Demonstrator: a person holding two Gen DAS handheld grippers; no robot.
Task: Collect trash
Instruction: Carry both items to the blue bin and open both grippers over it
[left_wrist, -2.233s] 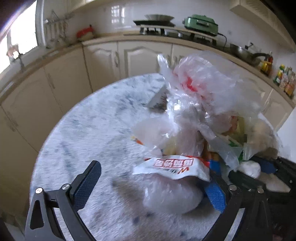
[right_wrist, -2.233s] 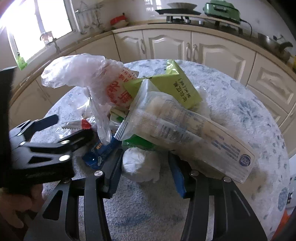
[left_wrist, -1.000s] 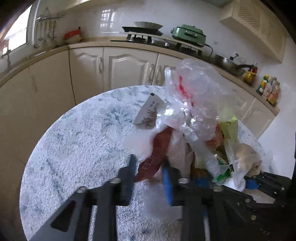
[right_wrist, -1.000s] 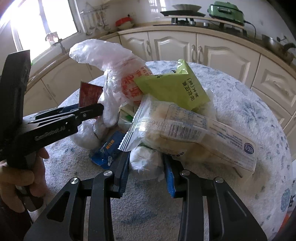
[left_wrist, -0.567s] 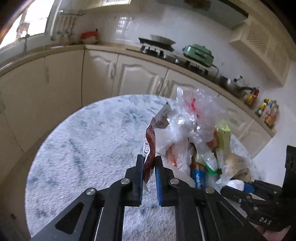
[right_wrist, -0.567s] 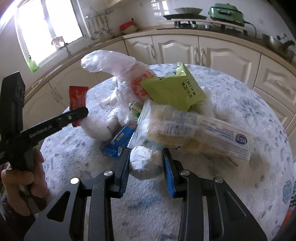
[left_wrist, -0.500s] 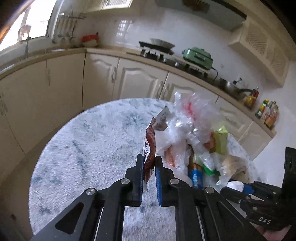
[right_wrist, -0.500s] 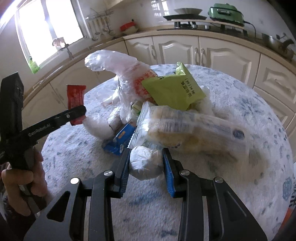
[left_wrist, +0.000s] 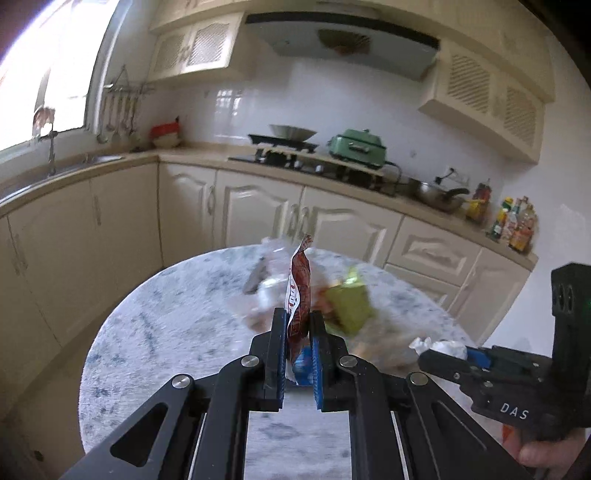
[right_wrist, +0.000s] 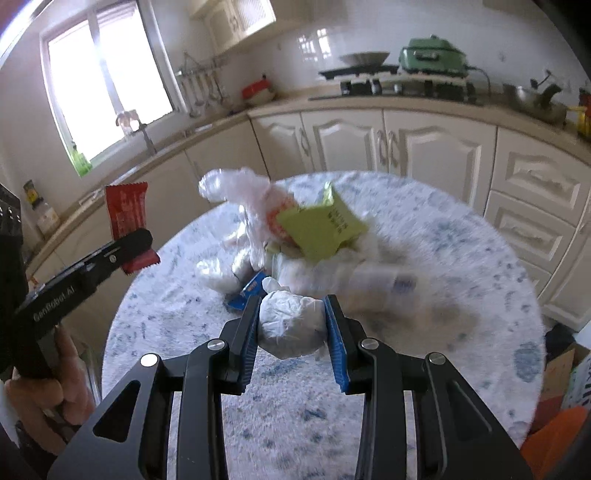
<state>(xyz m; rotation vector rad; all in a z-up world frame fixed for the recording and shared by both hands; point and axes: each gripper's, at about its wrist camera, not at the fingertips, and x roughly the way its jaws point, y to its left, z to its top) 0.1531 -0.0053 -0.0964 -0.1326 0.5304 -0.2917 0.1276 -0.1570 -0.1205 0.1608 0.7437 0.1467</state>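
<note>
My left gripper is shut on a red snack wrapper and holds it upright above the round table; the wrapper also shows in the right wrist view. My right gripper is shut on a crumpled white tissue ball, which also shows in the left wrist view, lifted off the table. The trash pile stays on the table: a clear plastic bag, a green packet and a blue wrapper.
The round marbled table stands in a kitchen. Cream cabinets and a counter with a stove and a green cooker run behind it. An orange thing and a box lie beyond the table's right edge.
Both grippers have risen and pulled back from the pile with their items. The red wrapper and the tissue ball are now well clear of the table.
</note>
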